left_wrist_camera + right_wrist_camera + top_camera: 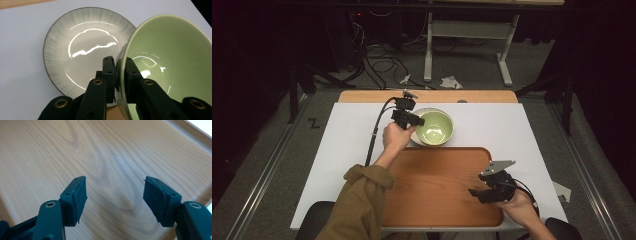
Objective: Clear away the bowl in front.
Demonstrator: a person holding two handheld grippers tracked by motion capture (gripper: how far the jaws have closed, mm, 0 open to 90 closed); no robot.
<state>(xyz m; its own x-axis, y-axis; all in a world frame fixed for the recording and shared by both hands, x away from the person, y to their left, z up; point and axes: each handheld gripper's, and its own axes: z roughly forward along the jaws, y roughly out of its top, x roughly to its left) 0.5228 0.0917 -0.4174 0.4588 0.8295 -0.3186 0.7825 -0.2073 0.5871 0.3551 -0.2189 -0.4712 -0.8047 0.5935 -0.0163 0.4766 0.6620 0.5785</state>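
- Currently, left claw [119,72]: jaws nearly together, pinching the rim of the green bowl [170,67], one jaw outside the wall, the other inside.
- Bowl is tilted in the left gripper view, with its glossy inside facing right and its rim raised over a grey plate [82,50].
- Plate is round and pale grey with a dark edge and streaked rim. It lies flat on the white desk [20,50], just behind and to the left of the bowl.
- High view: left claw [412,120] sits at the bowl's [434,127] left rim, at the far middle of the desk [522,125]. The plate peeks out under the bowl's far-left edge.
- Right claw [115,197]: jaws wide apart, nothing between them. It hangs over the bare wood grain of the tray [100,152].
- High view: right claw [484,192] is over the near right part of the wooden tray [432,185], well apart from the bowl.
- Tray lies on the near half of the desk, its far rim just beside the bowl.
- Person's left arm has an olive sleeve [357,205], entering from the near edge.
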